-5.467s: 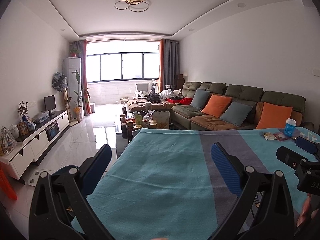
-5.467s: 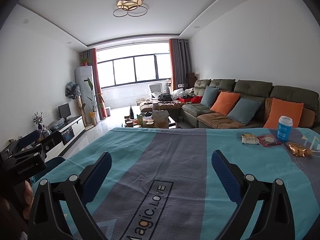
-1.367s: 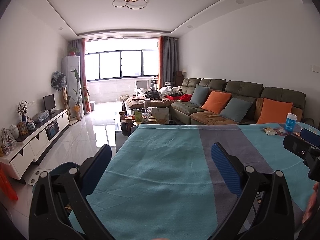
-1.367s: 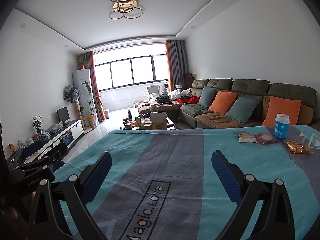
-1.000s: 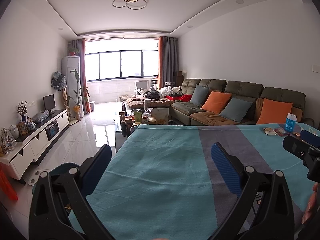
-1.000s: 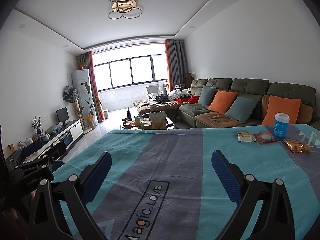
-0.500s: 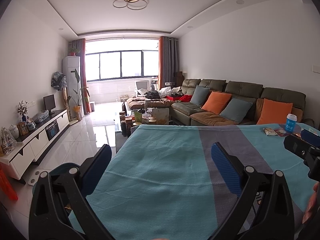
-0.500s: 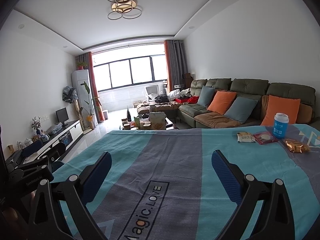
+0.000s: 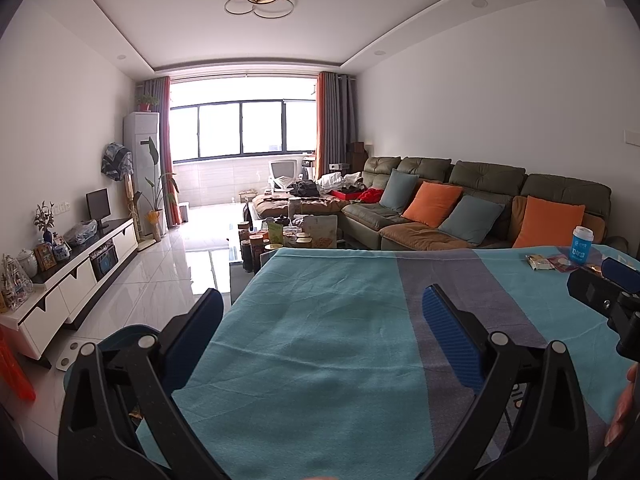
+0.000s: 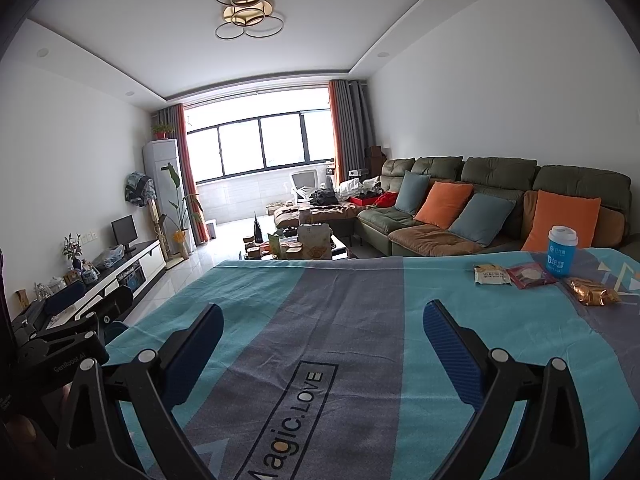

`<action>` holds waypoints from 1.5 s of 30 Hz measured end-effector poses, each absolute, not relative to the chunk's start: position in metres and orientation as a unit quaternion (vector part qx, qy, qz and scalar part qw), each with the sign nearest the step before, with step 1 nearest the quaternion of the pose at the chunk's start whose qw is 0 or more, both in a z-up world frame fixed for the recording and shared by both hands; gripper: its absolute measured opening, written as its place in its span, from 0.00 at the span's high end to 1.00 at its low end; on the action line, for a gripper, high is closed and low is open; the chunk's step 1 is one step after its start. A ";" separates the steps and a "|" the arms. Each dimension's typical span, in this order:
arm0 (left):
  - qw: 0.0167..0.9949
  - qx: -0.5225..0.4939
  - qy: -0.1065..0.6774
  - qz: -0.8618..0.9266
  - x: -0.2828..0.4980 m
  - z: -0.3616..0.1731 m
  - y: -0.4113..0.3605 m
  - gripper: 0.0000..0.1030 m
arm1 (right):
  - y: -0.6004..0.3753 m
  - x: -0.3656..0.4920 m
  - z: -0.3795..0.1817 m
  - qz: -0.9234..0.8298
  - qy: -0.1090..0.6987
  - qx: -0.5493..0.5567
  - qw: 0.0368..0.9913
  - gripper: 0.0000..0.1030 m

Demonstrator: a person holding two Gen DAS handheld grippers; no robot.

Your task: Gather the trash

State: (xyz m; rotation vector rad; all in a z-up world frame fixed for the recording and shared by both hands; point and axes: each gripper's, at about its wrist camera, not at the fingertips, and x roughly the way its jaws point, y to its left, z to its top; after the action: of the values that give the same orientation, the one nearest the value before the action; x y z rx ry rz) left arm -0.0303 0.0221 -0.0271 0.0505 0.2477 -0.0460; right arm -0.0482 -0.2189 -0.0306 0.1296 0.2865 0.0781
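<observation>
**Two open grippers over a cloth-covered table, trash at the far right corner**

Where the near edge of each view begins, a pair of black arms tipped with blue ribbed pads frames the scene: the left gripper [image 9: 322, 312] and the right gripper [image 10: 322, 330] both stand with jaws spread wide and nothing between them. Both hover above the teal-and-grey striped tablecloth [image 10: 360, 320], which bears a boxed "Magic.LOVE" print directly ahead of the right gripper. In the right wrist view the left gripper appears at the lower left edge, off the cloth's left side; in the left wrist view the right gripper sits at the right edge, partly hiding the trash beyond it.

Bare cloth lies between both grippers and the trash, which is grouped well apart from them near the table's far right corner. From left to right lie a pale yellow snack packet [image 10: 491, 275], touching a dark red wrapper with a white centre [image 10: 530, 275], and a crumpled gold foil wrapper [image 10: 593, 297] nearer the right edge. Just behind the red wrapper stands an upright blue paper cup with a white lid [image 10: 561, 251].

Beyond the table's far edge are a low coffee table crowded with jars and boxes [image 10: 298, 245], a green sectional sofa with orange and grey-blue cushions [image 10: 472, 196], a white television cabinet [image 9: 76, 268] along the left wall, and a wide window [image 9: 240, 130] at the far end.
</observation>
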 end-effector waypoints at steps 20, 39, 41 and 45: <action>0.992 0.026 0.123 -0.025 -0.030 -0.027 0.021 0.05 | -0.218 -0.049 -0.030 0.038 0.143 0.065 0.987 0.06; 0.992 0.025 0.125 -0.027 -0.028 -0.029 0.021 0.05 | -0.216 -0.045 -0.028 0.039 0.148 0.064 0.986 0.06; 0.991 0.025 0.125 -0.027 -0.028 -0.029 0.021 0.05 | -0.216 -0.045 -0.028 0.039 0.148 0.065 0.986 0.06; 0.991 0.025 0.126 -0.027 -0.028 -0.030 0.021 0.05 | -0.216 -0.045 -0.028 0.039 0.148 0.065 0.986 0.06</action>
State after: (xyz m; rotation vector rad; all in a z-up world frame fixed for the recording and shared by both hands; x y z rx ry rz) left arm -0.0282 0.0206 -0.0301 0.0498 0.2523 -0.0539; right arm -0.0446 -0.2162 -0.0280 0.1305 0.2970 0.0788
